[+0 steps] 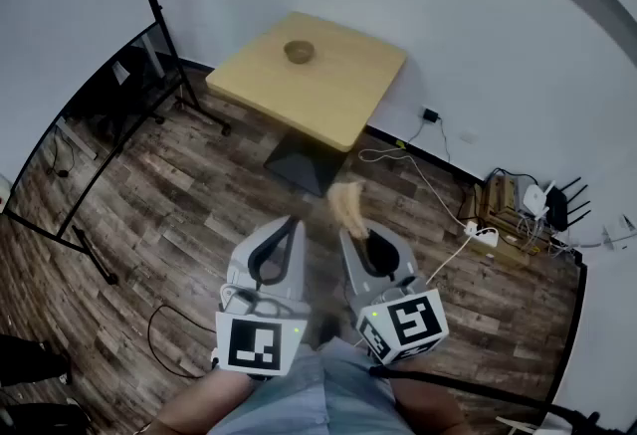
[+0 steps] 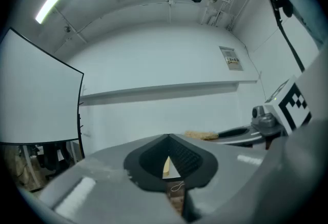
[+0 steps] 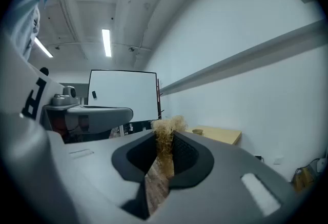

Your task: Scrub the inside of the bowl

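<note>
A small brown bowl (image 1: 299,52) stands on the square wooden table (image 1: 338,105), far ahead of both grippers. My right gripper (image 1: 345,229) is shut on a tan fibrous scrubber (image 1: 347,204), which sticks out past its tips above the floor. In the right gripper view the scrubber (image 3: 166,130) fills the narrow gap of the right gripper (image 3: 165,140), with the bowl (image 3: 198,131) and table (image 3: 221,136) small in the distance. My left gripper (image 1: 291,224) is beside it, shut with nothing held. In the left gripper view the left gripper (image 2: 168,138) has its tips together, and the scrubber (image 2: 201,135) shows to the right.
The table's dark pedestal base (image 1: 302,167) rests on a wood-plank floor. A whiteboard stand with black legs (image 1: 90,254) is at the left. Cables, a power strip (image 1: 483,235) and boxes (image 1: 542,199) lie along the right wall.
</note>
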A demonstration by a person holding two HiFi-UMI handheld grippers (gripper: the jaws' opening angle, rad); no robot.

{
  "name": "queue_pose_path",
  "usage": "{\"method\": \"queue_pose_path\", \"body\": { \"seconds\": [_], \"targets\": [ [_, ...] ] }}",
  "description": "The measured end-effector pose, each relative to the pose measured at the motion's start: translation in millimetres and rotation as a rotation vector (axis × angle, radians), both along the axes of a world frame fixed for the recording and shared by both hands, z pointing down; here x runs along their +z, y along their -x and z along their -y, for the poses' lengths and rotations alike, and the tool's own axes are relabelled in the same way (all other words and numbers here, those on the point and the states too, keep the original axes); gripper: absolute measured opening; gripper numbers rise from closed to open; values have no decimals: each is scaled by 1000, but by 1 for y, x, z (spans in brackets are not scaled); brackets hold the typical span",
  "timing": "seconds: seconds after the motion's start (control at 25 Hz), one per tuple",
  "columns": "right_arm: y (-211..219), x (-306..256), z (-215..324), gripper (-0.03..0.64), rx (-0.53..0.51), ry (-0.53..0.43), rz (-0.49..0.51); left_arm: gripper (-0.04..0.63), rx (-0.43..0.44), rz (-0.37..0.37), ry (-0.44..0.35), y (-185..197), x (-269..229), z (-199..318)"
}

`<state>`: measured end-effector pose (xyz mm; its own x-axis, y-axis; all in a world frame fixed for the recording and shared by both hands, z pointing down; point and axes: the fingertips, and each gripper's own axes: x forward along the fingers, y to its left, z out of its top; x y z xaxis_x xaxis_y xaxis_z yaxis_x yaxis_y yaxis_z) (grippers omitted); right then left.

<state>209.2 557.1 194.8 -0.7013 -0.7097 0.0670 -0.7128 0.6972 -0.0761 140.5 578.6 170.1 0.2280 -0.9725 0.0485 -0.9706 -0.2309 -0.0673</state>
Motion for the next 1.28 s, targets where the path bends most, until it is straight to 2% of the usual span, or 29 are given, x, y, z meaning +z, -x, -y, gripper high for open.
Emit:
{"method": "queue_pose_path", "body": {
  "seconds": [0.4, 0.84, 1.0, 1.28],
  "targets": [
    [-17, 1, 7, 60, -8, -4, 8, 20, -4, -1, -6, -18, 1, 8],
    [-44, 5, 29, 64, -33, 30, 85, 20, -28, -1, 3, -44, 7, 28],
    [-38, 17, 35, 64, -56, 59, 97, 20, -56, 6, 34, -36, 18, 29],
    [-11, 38, 53, 64, -82, 112, 82, 20, -100, -22, 75, -1, 35, 49]
  ]
}}
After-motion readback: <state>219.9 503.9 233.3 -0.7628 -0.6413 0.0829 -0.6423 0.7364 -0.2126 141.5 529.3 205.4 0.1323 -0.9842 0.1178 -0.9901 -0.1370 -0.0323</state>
